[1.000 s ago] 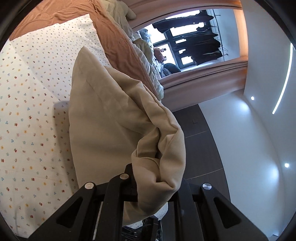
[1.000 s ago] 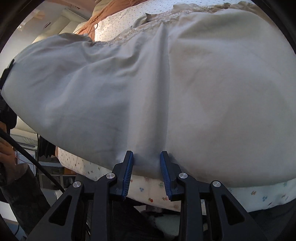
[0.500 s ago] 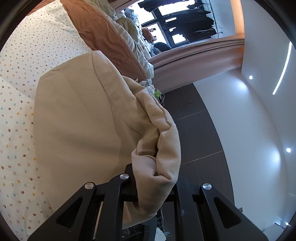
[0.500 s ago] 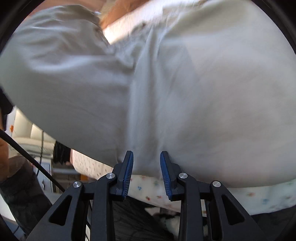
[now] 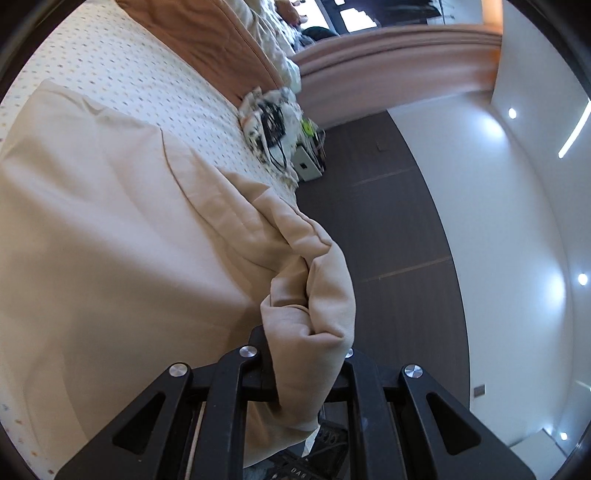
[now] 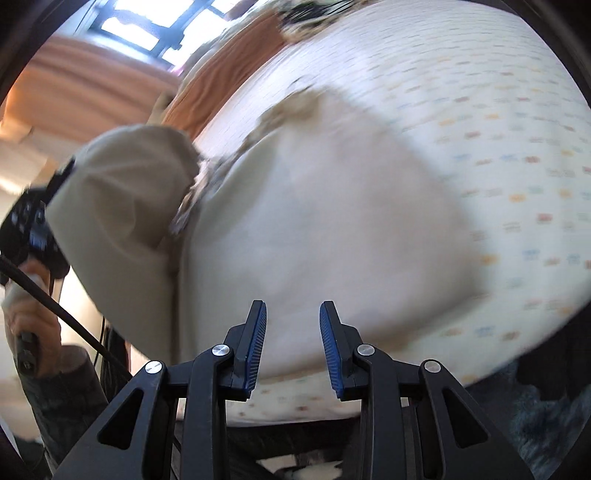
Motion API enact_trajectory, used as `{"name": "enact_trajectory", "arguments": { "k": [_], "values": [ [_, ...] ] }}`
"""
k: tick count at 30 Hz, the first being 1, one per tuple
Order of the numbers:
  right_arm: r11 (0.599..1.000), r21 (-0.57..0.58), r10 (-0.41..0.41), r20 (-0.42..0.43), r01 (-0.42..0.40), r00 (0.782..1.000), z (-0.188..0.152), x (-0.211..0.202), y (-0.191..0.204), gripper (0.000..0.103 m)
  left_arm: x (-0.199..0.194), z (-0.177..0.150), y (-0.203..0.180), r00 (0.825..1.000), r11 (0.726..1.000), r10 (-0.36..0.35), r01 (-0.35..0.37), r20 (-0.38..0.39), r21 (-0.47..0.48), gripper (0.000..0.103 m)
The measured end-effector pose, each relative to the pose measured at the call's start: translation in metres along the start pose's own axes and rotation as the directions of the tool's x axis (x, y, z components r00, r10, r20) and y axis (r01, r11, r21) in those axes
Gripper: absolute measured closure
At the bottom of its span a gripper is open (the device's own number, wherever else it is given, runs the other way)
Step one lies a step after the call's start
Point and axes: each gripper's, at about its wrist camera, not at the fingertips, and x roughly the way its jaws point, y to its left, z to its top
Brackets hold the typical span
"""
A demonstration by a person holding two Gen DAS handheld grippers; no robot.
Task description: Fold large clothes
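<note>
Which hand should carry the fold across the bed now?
Left, probably: the left gripper is clamped on a bunched corner of the beige garment, while the right gripper looks slack.

Bright daylight from the window (image 6: 147, 26) — right view motion-blurred (left sharp), fisheye edges bent and dark.

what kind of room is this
Most likely a bedroom: a bed with a flower-print sheet, a brown quilt along its far side, and curtains below a window, with beige clothing spread for folding.
</note>
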Motion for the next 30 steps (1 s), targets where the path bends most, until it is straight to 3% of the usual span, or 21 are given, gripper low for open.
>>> {"name": "enact_trajectory", "arguments": {
  "k": [3, 11, 18, 20, 22, 25, 27, 30],
  "values": [
    [0.999, 0.041, -0.012, 0.040, 0.010, 0.999, 0.007, -0.018, -0.025, 0.076, 0.025, -0.013, -0.009, 0.998, 1.000, -0.005, 0.007, -0.062, 0.022, 0.091],
    [0.997, 0.073, -0.029, 0.064, 0.024, 0.998, 0.002, -0.028, -0.019, 0.076, 0.089, -0.045, -0.014, 0.983, 1.000, 0.019, -0.014, -0.185, 0.024, 0.091],
    [0.993, 0.107, -0.048, 0.073, 0.040, 0.996, -0.019, -0.065, -0.030, 0.076, 0.127, -0.075, -0.005, 0.957, 0.998, 0.062, -0.061, -0.283, 0.015, 0.091],
    [0.991, 0.126, -0.055, 0.075, 0.045, 0.996, -0.018, -0.068, -0.036, 0.076, 0.133, -0.083, 0.003, 0.941, 0.994, 0.097, -0.106, -0.323, -0.010, 0.085],
    [0.990, 0.138, -0.053, 0.079, 0.042, 0.995, -0.019, -0.073, -0.038, 0.076, 0.139, -0.089, 0.008, 0.920, 0.993, 0.087, -0.110, -0.383, -0.037, 0.058],
    [0.990, 0.135, -0.043, 0.089, 0.031, 0.995, -0.019, -0.077, -0.038, 0.076, 0.128, -0.100, 0.010, 0.914, 0.997, 0.030, -0.056, -0.404, -0.054, 0.034],
    [0.992, 0.128, -0.032, 0.094, 0.020, 0.995, -0.018, -0.078, -0.037, 0.076, 0.114, -0.102, 0.010, 0.919, 0.997, 0.052, -0.072, -0.391, -0.037, 0.027],
    [0.994, 0.104, 0.000, 0.097, -0.010, 0.995, -0.016, -0.073, -0.030, 0.075, 0.085, -0.098, 0.016, 0.931, 0.994, 0.092, -0.106, -0.352, -0.021, 0.027]
  ]
}}
